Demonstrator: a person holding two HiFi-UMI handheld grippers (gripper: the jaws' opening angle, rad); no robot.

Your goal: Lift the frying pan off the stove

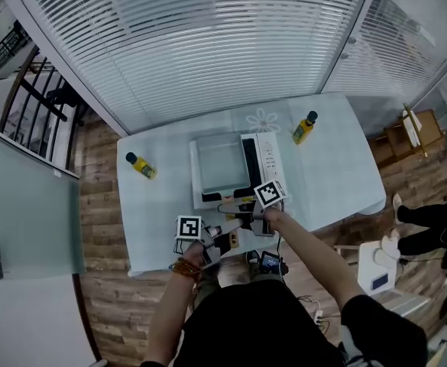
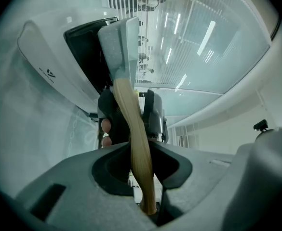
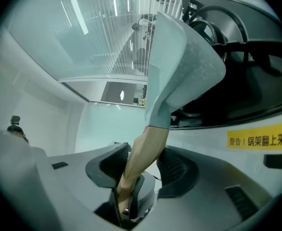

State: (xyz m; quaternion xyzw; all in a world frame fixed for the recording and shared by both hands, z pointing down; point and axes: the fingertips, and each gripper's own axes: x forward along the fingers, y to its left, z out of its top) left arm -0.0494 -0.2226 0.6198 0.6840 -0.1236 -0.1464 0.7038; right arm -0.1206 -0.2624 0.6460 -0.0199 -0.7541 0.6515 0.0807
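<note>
Step in hand: securing the grip before the lift. The frying pan sits on the stove mid-worktop, with its wooden handle pointing near, towards the person. I can't tell whether it has cleared the burner yet.

Left gripper – fingers pinching the handle at its near end, wood running straight up between them. Right gripper – fingers closed on the same handle further up, nearer the pan body. The wood looks seated against both pads, but contact on the right-hand pad is hard to confirm.

Next move, as I judge it: firm up the right grip, then raise both together and keep the handle level. The pan hangs far out from both grips, so it will want to tip down.

Containers:
- the pan looks empty, a bare grey-blue floor
- two yellow bottles with dark caps stand capped on the worktop, one left and one far right, both well apart from the stove
</note>
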